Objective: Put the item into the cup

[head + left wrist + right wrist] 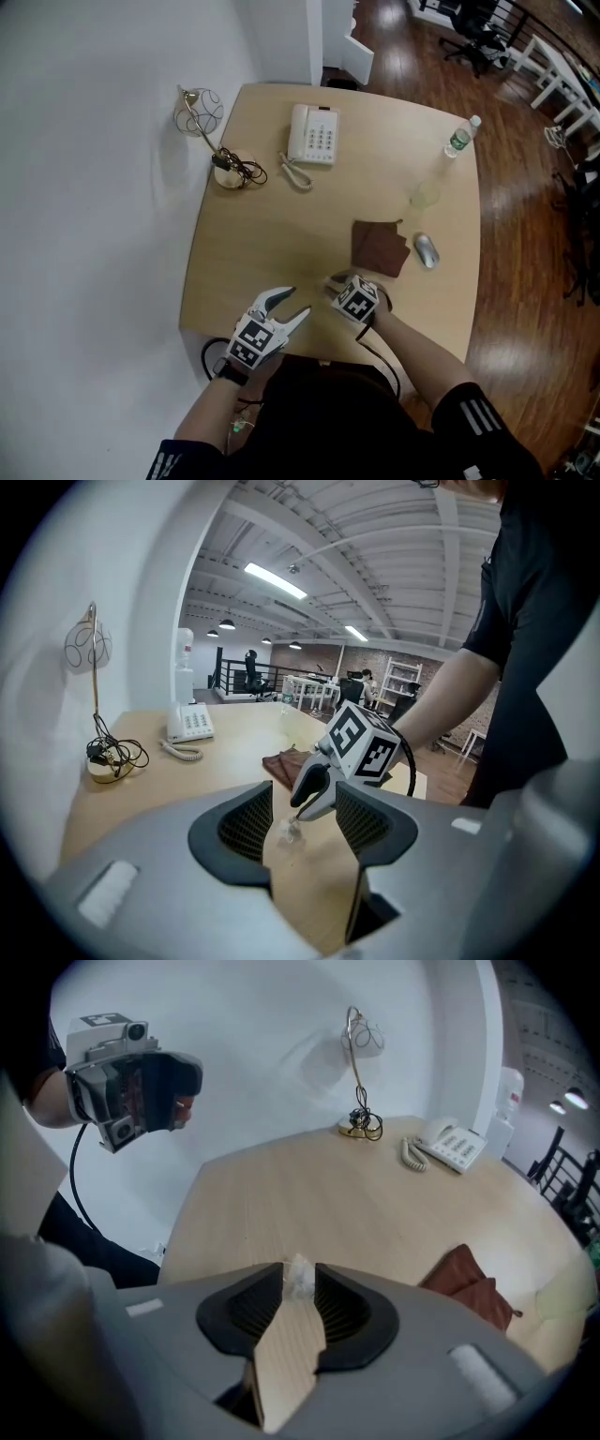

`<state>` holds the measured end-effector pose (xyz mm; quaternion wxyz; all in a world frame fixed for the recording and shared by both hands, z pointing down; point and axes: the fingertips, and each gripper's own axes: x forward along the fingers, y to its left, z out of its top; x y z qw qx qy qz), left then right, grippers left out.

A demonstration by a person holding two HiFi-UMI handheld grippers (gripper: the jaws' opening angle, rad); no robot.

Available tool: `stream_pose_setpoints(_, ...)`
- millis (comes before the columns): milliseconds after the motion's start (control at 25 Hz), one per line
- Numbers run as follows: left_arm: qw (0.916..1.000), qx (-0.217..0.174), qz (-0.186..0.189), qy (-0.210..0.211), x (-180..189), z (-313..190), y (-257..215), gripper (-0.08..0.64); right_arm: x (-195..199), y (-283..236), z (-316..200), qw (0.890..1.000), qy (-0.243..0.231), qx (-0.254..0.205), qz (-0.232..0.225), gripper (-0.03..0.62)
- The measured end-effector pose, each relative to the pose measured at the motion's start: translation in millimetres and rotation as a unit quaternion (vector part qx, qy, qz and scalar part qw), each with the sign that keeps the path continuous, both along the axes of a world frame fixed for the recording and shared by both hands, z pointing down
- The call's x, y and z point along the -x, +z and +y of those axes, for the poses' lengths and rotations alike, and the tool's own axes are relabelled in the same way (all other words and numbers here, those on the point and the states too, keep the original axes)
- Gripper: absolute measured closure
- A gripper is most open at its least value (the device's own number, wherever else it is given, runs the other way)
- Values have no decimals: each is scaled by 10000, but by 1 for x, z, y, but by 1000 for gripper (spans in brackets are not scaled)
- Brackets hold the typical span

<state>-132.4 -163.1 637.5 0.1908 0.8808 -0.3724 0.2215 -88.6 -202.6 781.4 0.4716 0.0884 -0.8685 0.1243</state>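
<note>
White wall runs along one side of the room and dark wood floor (525, 234) along the other, with a pale wooden bench (262, 197) between them. At the far end of the bench stand a wire-globe lamp (199, 112) with its tangled cord, a white telephone (314, 134) and a clear water bottle (461, 137). Nearer the middle, toward the bottle's side, sits a clear cup (425, 195). A brown folded cloth (380, 248) lies a little closer to the person, with a grey mouse (427, 250) just beside it.

Both grippers are low over the near edge of the bench, close to each other. The right gripper (299, 1275) points steeply down with its jaws spread. The item (288, 832), a small crumpled clear-white scrap, lies on the bench right between its tips. The gap there is barely wider than the scrap, and I cannot tell whether the pads touch it. The item is well apart from the cup, with the brown cloth lying between the two.

The left gripper (302, 810) is tilted gently down toward the right one, with its jaws apart and nothing held between them. Only bare bench shows through the gap, and the right gripper and the item sit just beyond its tips.
</note>
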Motion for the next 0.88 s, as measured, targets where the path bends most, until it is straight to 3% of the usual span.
stream_pose_setpoints(160,10000,44,39,-23,2,-1,1,354,0,13,2,9997,-17,67,224,485)
stream_pose_setpoints(320,10000,62,45,-26,2,-1,2,354,-4,20,0,9995,101,68,306,577)
stream_pose_setpoints(520,10000,69,47,-44,1,-4,2,354,-3,11,-4,9995,252,150,118,583)
stream_pose_setpoints(880,10000,-57,43,32,-13,-16,-6,354,-16,-39,-49,9961,730,-199,-454,583)
